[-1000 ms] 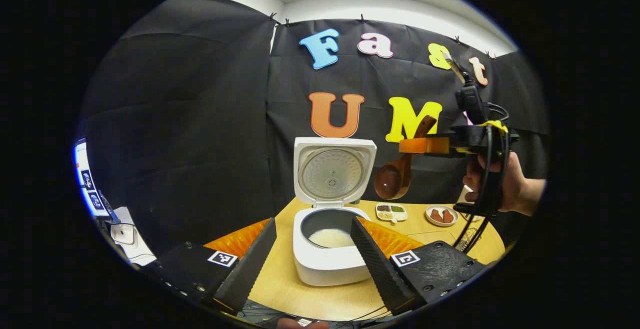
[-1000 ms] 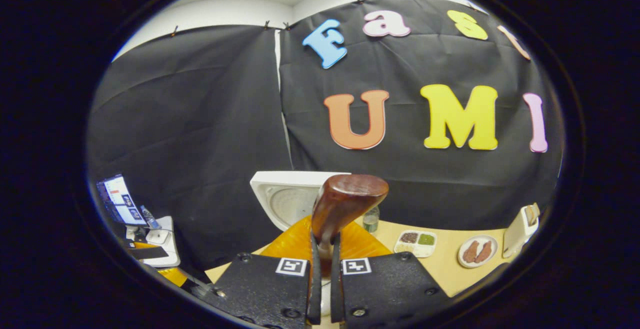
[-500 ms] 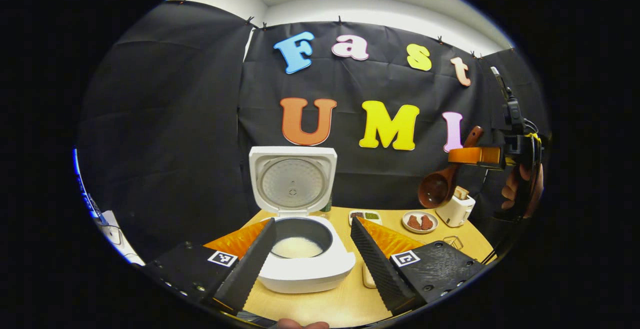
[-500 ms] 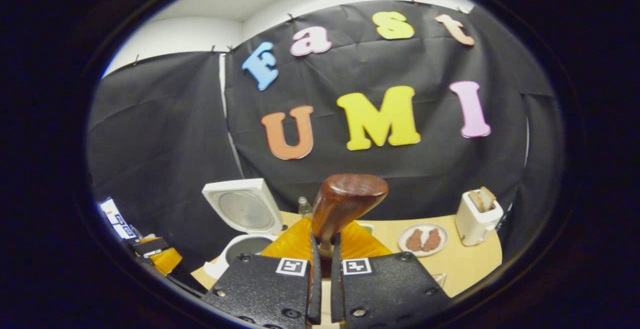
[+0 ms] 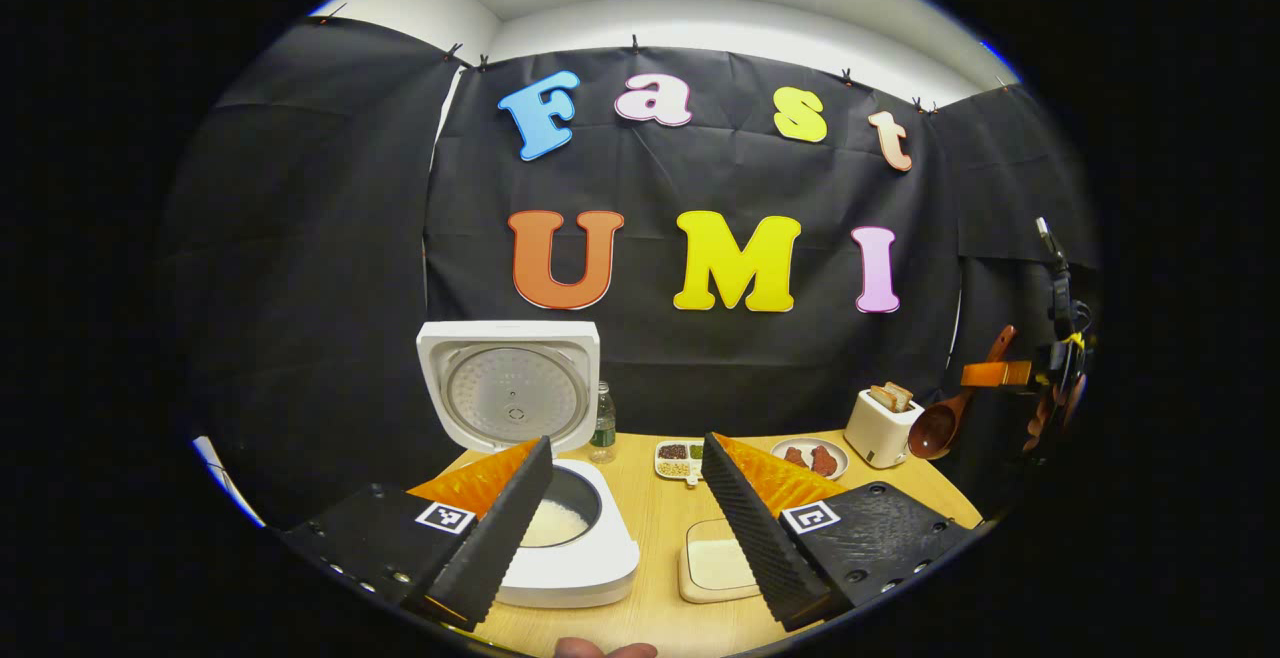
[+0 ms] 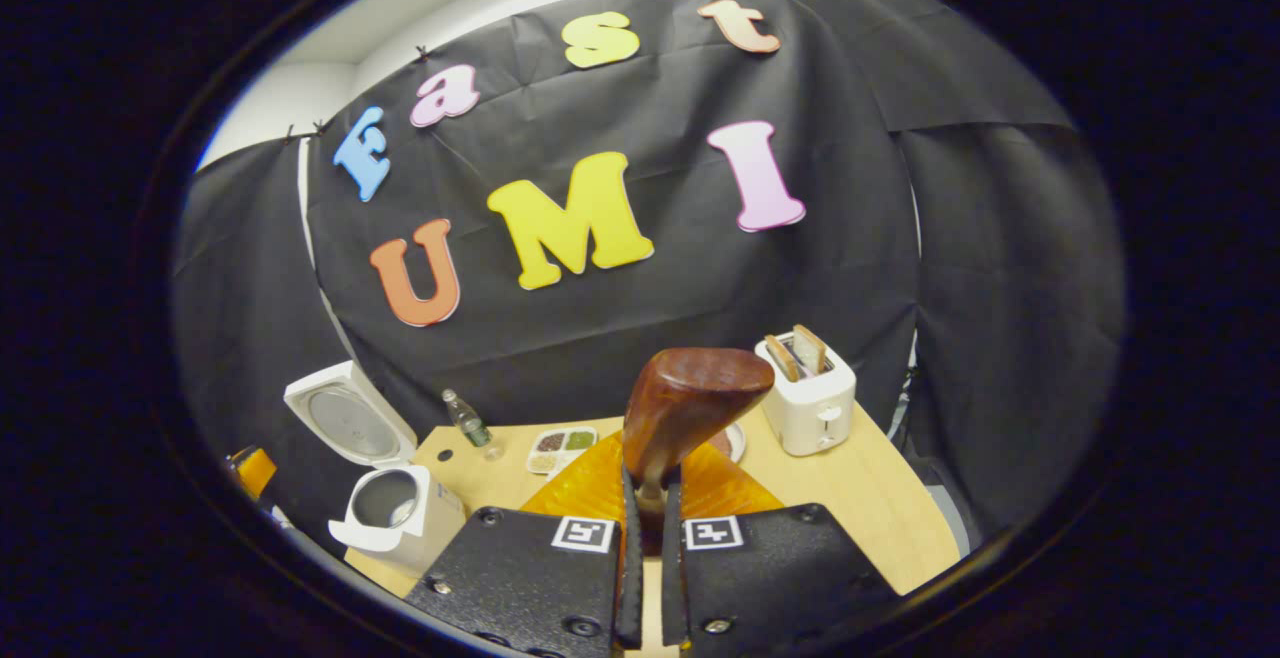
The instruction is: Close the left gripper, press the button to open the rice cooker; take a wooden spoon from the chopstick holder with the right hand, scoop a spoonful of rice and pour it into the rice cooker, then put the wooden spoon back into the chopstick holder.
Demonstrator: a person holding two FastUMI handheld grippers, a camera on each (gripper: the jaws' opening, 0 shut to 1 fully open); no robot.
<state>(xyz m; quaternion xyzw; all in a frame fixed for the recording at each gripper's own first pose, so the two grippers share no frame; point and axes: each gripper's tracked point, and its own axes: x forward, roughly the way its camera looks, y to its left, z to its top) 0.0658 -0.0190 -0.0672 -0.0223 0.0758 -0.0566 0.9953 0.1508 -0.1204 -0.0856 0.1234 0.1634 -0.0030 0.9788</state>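
The table (image 5: 660,528) carries the rice cooker (image 5: 560,558) at its left side, lid (image 5: 508,388) raised upright and white rice (image 5: 548,524) in the pot. A toaster (image 5: 880,426) holding bread stands at the far right of the table, with a plate (image 5: 810,458), a divided dish (image 5: 680,458) and a bottle (image 5: 602,423) along the back edge. A shallow tray (image 5: 715,568) lies just beside the cooker.

The left gripper (image 5: 625,513) hangs above the near table edge with fingers spread apart, holding nothing.

The right gripper (image 6: 645,538) is clamped on the handle of the spoon (image 6: 690,403). In the left gripper view the spoon (image 5: 935,428) hangs bowl-down at the far right, just beside the toaster and well apart from the cooker.
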